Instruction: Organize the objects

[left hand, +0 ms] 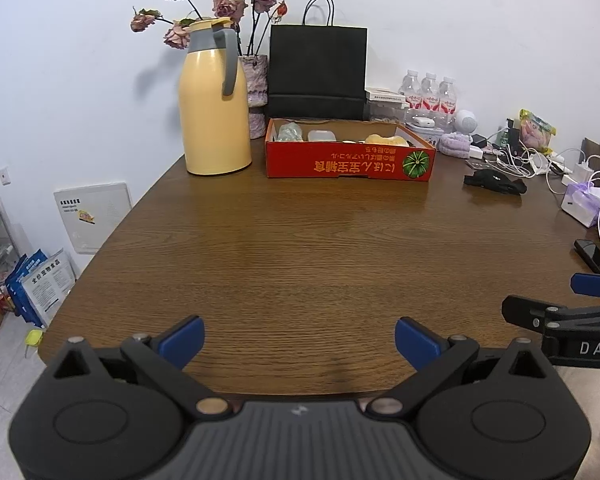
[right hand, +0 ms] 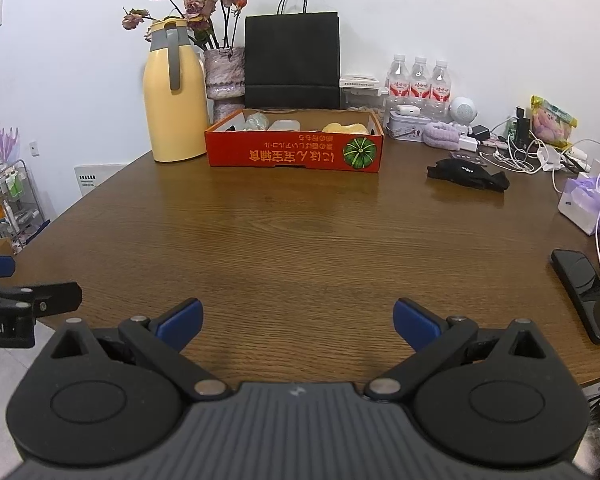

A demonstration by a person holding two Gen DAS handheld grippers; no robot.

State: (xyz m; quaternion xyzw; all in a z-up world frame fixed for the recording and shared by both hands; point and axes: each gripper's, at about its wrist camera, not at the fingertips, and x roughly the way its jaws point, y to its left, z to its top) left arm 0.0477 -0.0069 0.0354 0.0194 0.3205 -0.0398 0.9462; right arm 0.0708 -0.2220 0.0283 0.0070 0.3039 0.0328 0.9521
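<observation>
**Red box at the far edge, both of my tools empty**

Red cardboard, printed with a green squash: the box (right hand: 294, 151) sits at the back of the wooden counter (right hand: 300, 248), open-topped, with a clear container, a yellowish item and a pale wrapped thing inside. Just left of it stands the yellow jug (right hand: 176, 104); behind it are a black paper bag (right hand: 292, 62) and a vase of dried roses (right hand: 224, 76). To its right I see three water bottles (right hand: 419, 80), a lilac cloth (right hand: 444, 135), a black glove (right hand: 466, 174) and tangled white cables (right hand: 520, 156). My left hand-held gripper (left hand: 299, 343) hovers over the near edge, blue pads spread wide, gripping nothing. My right hand-held gripper (right hand: 298, 325) is equally wide and empty, beside a dark phone (right hand: 580, 288)
</observation>
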